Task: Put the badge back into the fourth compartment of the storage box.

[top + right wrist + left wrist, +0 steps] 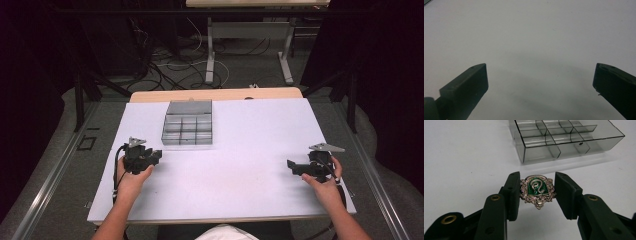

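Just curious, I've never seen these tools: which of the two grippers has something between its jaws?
The left gripper: a green-and-silver snake badge sits between its jaws. The right gripper spreads wide over bare table.

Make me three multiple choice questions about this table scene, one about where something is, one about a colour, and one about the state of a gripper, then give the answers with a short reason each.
1. Where is the box?
A. In front of the left gripper
B. Beside the right gripper
C. Off the table

2. What colour is the face of the badge?
A. Red
B. Green
C. Blue

3. How is the right gripper?
A. Shut on the badge
B. Shut on nothing
C. Open

Answers:
1. A, the left gripper view has the box just beyond its jaws.
2. B, green enamel shows behind a silver snake.
3. C, its jaws stand wide apart over bare table.
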